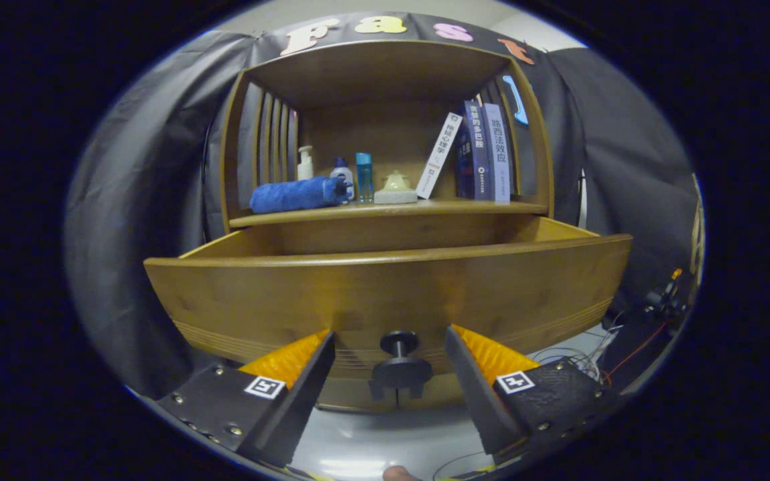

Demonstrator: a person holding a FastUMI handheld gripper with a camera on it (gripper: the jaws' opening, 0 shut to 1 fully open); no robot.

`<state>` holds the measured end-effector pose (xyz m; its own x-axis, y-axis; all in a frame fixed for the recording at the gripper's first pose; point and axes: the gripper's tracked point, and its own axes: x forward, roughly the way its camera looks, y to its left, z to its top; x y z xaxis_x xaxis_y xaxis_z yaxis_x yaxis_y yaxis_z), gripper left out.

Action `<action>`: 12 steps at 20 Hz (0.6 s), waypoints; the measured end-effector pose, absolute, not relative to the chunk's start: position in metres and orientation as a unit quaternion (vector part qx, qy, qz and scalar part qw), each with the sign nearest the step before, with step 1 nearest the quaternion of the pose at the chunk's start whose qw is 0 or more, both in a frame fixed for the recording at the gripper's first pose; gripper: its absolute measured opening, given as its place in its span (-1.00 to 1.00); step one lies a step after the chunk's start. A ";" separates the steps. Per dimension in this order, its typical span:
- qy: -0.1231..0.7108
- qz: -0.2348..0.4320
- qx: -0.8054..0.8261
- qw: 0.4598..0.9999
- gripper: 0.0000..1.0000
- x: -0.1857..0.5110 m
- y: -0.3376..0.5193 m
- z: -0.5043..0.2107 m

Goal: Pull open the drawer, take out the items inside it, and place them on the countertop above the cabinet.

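Facing the cabinet head-on, the gripper (390, 357) holds its jaws wide apart, with nothing gripped and a finger on either side of the dark round drawer knob (399, 364). The knob sits between the fingertips, touched by neither, its stem pointing straight back at the camera. The drawer (385, 294) is already pulled well out of the cabinet, its curved front panel just ahead of the jaws and running crosswise to them. Its inside is hidden behind that tall front, so I cannot tell what lies in it. Judging by this, the coming move turns on height: the contents lie beyond and above the jaws, over the front's top edge. Farther back and higher, the table (438, 206) already carries a rolled blue towel (295, 195), small bottles and books.
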<state>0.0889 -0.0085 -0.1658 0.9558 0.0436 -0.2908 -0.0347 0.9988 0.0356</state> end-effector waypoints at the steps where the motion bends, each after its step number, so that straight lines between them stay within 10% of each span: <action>1: 0.147 0.020 0.015 0.989 0.98 0.097 -0.007 -0.166; 12: 0.147 0.020 0.012 0.989 0.98 0.154 -0.003 -0.163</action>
<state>0.1536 -0.0029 -0.1630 0.9560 0.0434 -0.2901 -0.0363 0.9989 0.0297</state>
